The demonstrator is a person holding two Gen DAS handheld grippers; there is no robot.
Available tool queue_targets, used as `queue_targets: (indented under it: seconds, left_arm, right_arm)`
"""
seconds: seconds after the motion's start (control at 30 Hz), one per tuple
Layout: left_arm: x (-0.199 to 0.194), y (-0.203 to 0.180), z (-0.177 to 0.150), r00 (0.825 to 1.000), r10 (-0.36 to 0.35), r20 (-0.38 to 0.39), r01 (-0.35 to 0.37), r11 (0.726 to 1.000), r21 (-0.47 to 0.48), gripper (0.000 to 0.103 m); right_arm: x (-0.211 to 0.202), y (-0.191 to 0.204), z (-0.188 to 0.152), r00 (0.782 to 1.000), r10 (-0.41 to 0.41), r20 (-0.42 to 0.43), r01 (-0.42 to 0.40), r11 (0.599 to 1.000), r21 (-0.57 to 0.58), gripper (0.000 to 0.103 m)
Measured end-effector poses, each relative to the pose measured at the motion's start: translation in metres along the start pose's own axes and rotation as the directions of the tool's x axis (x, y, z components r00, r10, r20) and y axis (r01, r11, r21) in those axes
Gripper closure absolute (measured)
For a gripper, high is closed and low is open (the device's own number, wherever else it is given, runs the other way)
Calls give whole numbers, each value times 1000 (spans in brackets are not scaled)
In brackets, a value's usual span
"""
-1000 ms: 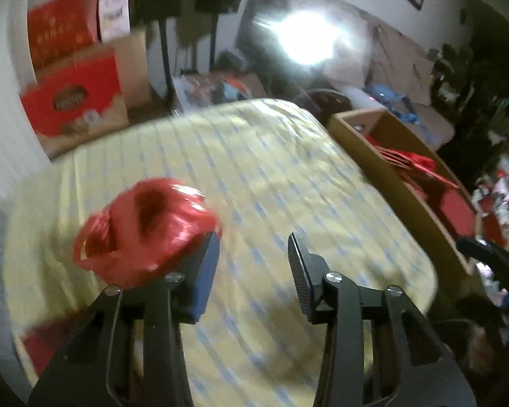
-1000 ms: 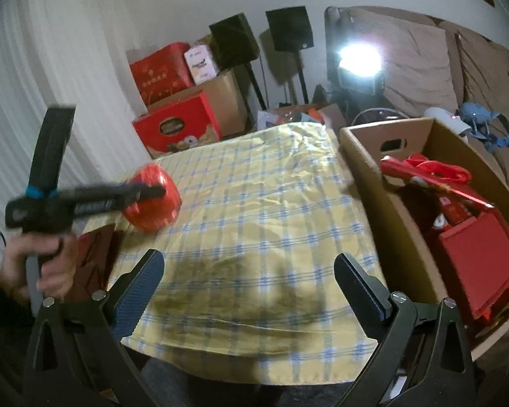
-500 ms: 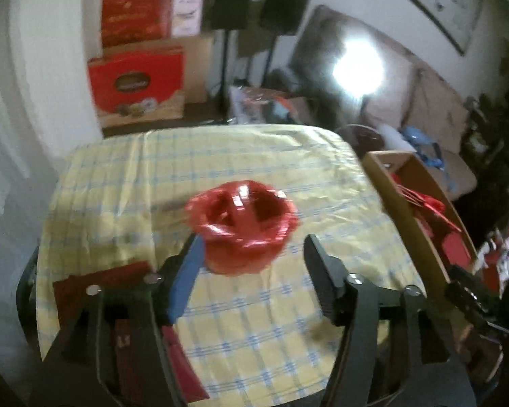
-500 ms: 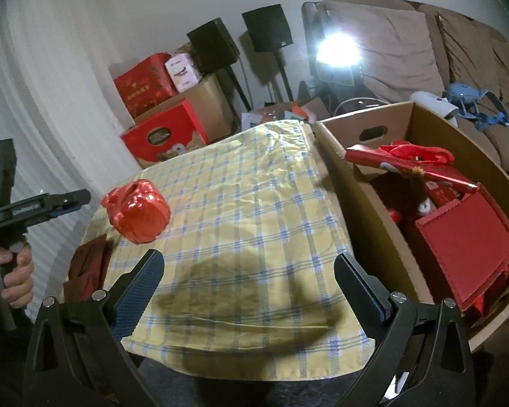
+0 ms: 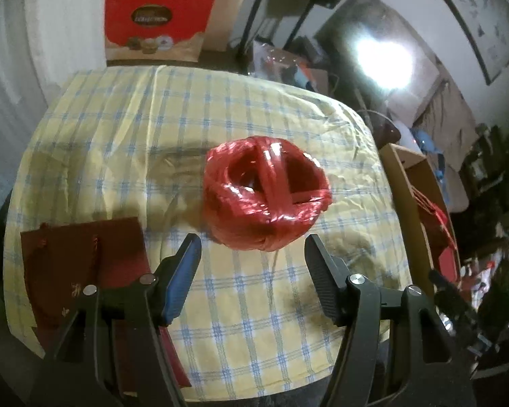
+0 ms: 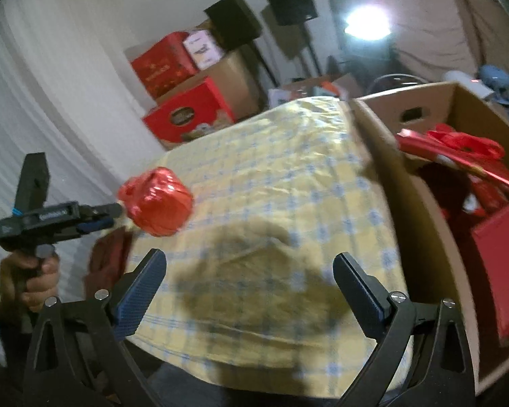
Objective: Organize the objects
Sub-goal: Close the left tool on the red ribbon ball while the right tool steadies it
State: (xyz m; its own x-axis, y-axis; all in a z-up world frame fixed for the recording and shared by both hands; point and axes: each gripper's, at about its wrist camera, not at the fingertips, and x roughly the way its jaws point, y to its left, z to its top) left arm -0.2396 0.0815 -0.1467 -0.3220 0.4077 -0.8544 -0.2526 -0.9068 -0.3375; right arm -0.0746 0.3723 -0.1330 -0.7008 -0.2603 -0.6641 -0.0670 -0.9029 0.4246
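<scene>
blurring red bundle [image 6: 156,201], box [image 6: 424,183] contents cut off

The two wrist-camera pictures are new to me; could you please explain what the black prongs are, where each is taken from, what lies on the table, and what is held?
There is no robot here. A person holds a two-finger tool in each hand, and each tool carries a camera looking along its fingers. One picture looks past the left tool, the other past the right tool, which also shows the person's hand. On the yellow checked tablecloth are a red twine ball and a flat dark red paper bag. A cardboard box stands beside the table. Both tools are open and hold nothing.
</scene>
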Motion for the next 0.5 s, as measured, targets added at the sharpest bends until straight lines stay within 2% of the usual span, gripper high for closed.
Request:
queue_targets:
  seconds: [0.07, 0.17, 0.23, 0.3, 0.37, 0.43, 0.47, 0.5]
  left_arm:
    - [-1, -1, 4, 1000, 11, 3, -11, 1000, -2, 44]
    - [-6, 11, 13, 999, 21, 41, -18, 997, -69, 44]
    - [-7, 23, 23, 999, 7, 52, 0, 993, -121, 45]
    - [-5, 29, 34, 999, 17, 48, -10, 991, -133, 44]
    - [3, 28, 45, 999, 36, 23, -34, 993, -112, 45]
    - [9, 28, 50, 1000, 25, 15, -23, 993, -119, 45]
    - [12, 28, 51, 1000, 17, 9, -16, 993, -121, 45]
    - [17, 28, 53, 1000, 0, -4, 0, 992, -127, 45]
  right_arm:
    - [12, 6, 14, 999, 20, -27, -21, 1000, -21, 5]
    - [32, 16, 35, 994, 67, -83, -72, 996, -52, 6]
    - [50, 22, 47, 980, 134, -147, -142, 989, -43, 6]
    - [72, 30, 61, 958, 199, -205, -208, 978, -20, 8]
    - [89, 38, 71, 949, 200, -243, -209, 978, -13, 12]
    - [107, 48, 79, 935, 196, -295, -211, 977, -21, 12]
    - [118, 57, 84, 921, 190, -339, -215, 976, -37, 14]
    - [122, 62, 86, 919, 186, -348, -216, 975, -50, 17]
